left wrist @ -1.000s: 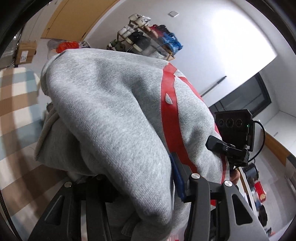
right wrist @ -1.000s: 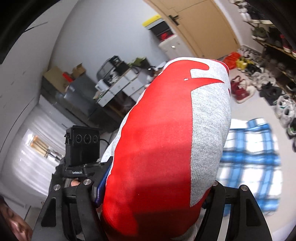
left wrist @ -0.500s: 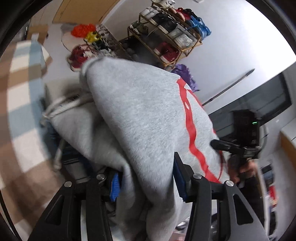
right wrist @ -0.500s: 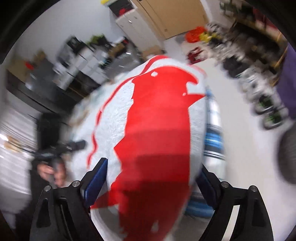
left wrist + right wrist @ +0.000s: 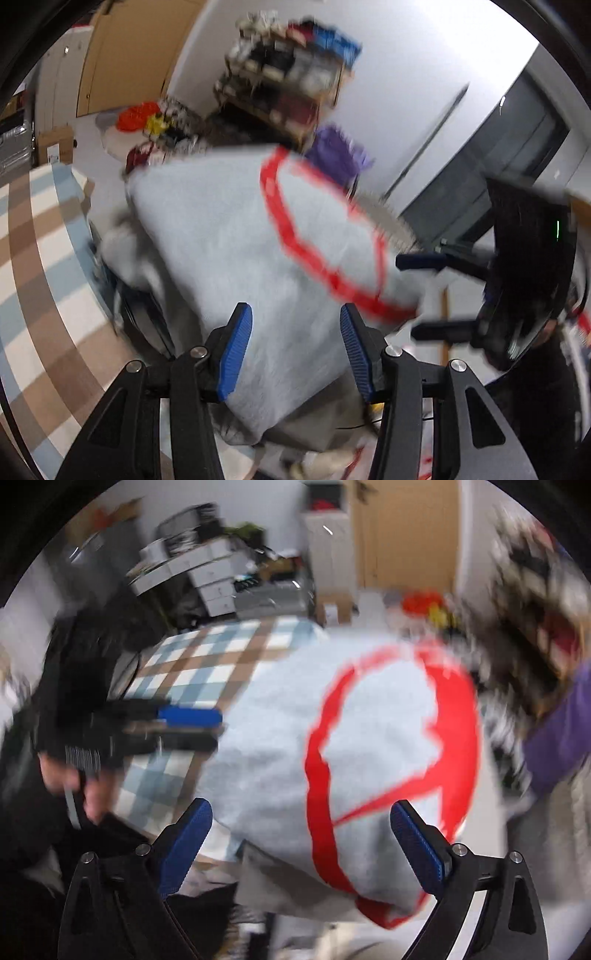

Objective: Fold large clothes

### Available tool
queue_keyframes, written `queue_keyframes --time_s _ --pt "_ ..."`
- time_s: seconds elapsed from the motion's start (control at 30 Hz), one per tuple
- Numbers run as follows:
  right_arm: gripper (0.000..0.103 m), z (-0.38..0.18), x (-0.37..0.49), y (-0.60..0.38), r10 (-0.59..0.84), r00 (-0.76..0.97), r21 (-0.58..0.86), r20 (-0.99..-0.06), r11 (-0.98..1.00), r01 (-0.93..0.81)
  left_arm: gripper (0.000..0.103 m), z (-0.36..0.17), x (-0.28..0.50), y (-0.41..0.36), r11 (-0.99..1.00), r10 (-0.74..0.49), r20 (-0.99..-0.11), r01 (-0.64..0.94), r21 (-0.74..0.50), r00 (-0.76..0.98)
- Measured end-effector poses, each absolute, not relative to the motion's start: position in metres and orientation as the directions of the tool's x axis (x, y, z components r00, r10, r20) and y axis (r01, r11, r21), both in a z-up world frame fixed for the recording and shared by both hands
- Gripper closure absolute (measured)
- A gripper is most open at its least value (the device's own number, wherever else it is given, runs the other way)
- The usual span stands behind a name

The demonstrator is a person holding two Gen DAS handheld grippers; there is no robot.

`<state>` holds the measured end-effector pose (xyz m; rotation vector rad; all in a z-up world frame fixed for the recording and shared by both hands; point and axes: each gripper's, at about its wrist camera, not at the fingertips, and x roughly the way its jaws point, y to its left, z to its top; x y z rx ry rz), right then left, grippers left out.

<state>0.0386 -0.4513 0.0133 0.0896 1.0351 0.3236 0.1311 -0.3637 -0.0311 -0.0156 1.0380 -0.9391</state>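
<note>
The grey fleece sweatshirt with a red printed outline (image 5: 229, 236) fills the middle of both wrist views, bunched in a thick fold. In the left wrist view it runs from about 11 o'clock down to 6 o'clock, passing between the blue-padded fingers of the left gripper (image 5: 295, 345). That gripper stands partly open with the cloth between its pads; motion blur hides whether the pads press on the fabric, so I cannot tell if it has a hold.

In the right wrist view the same sweatshirt (image 5: 266, 746) lies over the blue, brown and white checked cloth (image 5: 207, 657), which shows at 10 o'clock. The right gripper (image 5: 301, 843) has just been opening and stands wide, its blue pads clear of the fabric on either side, gripping nothing, though the garment's lower edge sits between them.

Each view catches the other gripper: the right one at 3 o'clock in the left view, the left one at 9 o'clock in the right view with a hand (image 5: 70, 775) behind it. A blurred shoe rack (image 5: 291, 74) stands at 12 o'clock in the left view.
</note>
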Motion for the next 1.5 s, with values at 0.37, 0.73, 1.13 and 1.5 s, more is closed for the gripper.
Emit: queue_keyframes --time_s 0.37,0.73,1.13,1.5 --pt "0.002 -0.038 0.015 -0.486 0.395 0.605 0.453 -0.691 0.889 -0.063 0.06 -0.091 0.135 -0.382 0.672 -0.612 -0.78 0.605 -0.427 0.13" --pt "0.0 0.047 -0.062 -0.434 0.172 0.837 0.318 -0.52 0.948 0.003 0.059 0.006 0.038 -0.375 0.771 -0.499 -0.723 0.626 -0.118 0.479" --pt "0.0 0.057 -0.225 -0.344 -0.15 0.969 0.18 -0.197 0.966 0.186 0.014 0.056 -0.076 -0.298 0.807 -0.548 -0.412 0.589 -0.032 0.728" --pt "0.0 0.042 -0.293 -0.29 -0.208 0.97 0.161 -0.13 0.961 0.227 0.001 0.04 -0.127 -0.266 0.849 -0.503 -0.299 0.528 0.005 0.811"
